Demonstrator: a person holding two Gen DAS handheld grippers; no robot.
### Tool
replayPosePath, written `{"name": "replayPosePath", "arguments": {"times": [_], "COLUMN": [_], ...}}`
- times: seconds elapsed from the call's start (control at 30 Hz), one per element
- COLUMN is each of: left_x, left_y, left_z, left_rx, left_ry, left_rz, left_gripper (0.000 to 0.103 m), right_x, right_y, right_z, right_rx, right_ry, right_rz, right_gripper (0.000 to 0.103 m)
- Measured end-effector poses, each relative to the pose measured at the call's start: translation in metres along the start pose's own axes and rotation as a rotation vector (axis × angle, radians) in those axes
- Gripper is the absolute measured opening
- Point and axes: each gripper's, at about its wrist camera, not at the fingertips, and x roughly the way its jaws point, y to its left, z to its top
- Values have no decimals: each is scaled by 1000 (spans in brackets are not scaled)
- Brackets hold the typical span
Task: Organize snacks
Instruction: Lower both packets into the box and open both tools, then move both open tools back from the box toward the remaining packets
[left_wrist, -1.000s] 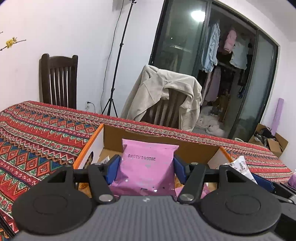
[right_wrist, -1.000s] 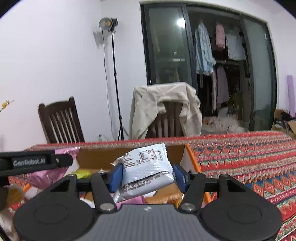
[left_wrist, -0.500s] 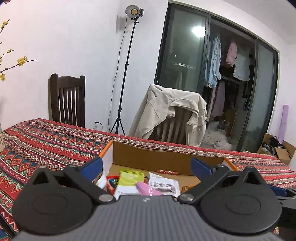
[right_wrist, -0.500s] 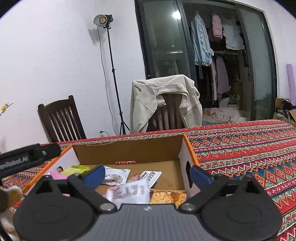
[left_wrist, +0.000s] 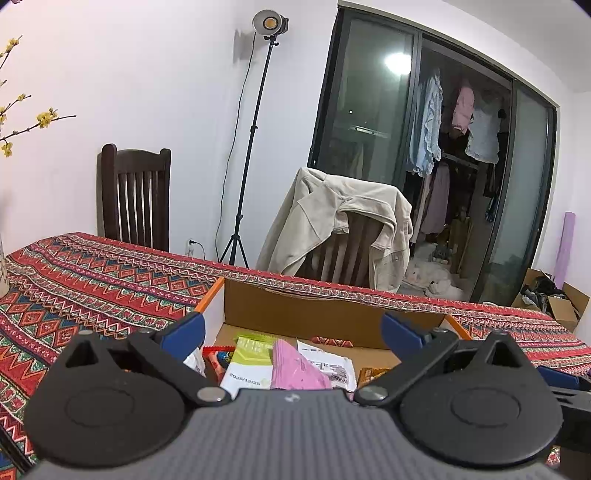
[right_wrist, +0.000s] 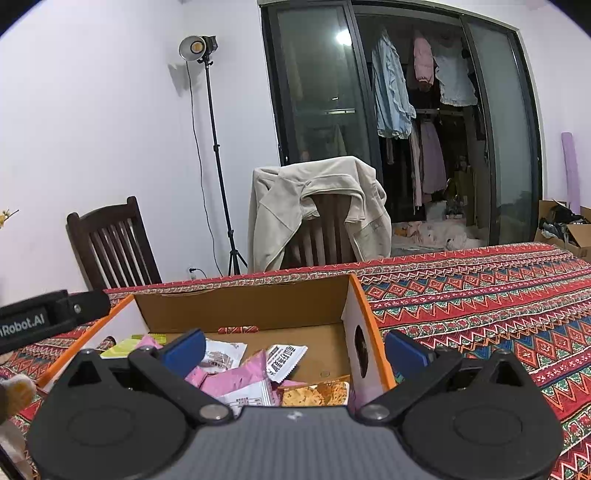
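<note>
Right, both grippers are empty over the cardboard box (right_wrist: 258, 314). Left gripper (left_wrist: 291, 328): jaws spread as wide as they go, nothing between the blue pads. Right gripper (right_wrist: 295, 349): same, fully spread, nothing held. Log shows both went from part-open to full within the last second, and the last two readings match, so that opening looks finished.

Where the snacks are: all the ones I can see lie loose on the box floor. From the left wrist view, a pink packet (left_wrist: 295, 369) sits dead centre just below the jaws, a green-and-white packet (left_wrist: 247, 360) touching it on the left, a white printed packet (left_wrist: 328, 363) on its right. From the right wrist view, a second pink packet (right_wrist: 236, 376) and a white packet with black print (right_wrist: 286, 360) lie near the middle, and a clear bag of orange crackers (right_wrist: 314, 393) is at the near edge by the box's right wall.

The relation that matters: everything is below and slightly ahead of both sets of jaws, inside the walls. Pile sits left-of-centre; the far right floor of the box is bare. I see no snacks on the patterned tablecloth (right_wrist: 480, 295), though near edges are hidden by the gripper bodies.

My read: drop step is finished; the next move is backing out and up, clear of the box rim.
</note>
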Motion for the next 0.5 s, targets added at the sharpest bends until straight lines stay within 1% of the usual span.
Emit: {"name": "replayPosePath", "arguments": {"times": [0.1,0.27,0.37,0.43,0.5], "left_x": [-1,-12,-24,-31,-38], "left_y": [0,0,5,11,17], "left_z": [0,8,13,14,14], "left_rx": [-8,-29,-42,-37,-32], "left_ry": [24,23,35,47,57], "left_rz": [-13,-16,-14,-16,-1], "left_gripper": [103,103,103,103,103], "right_x": [-1,-8,-17,-24,-32], "right_y": [0,-1,1,1,1], "right_z": [1,5,12,15,15], "right_rx": [-3,-6,-26,-33,-45], "right_ry": [-1,-12,-27,-22,-12], "right_rz": [-6,-14,-34,-29,-20], "right_gripper": [103,103,103,103,103]}}
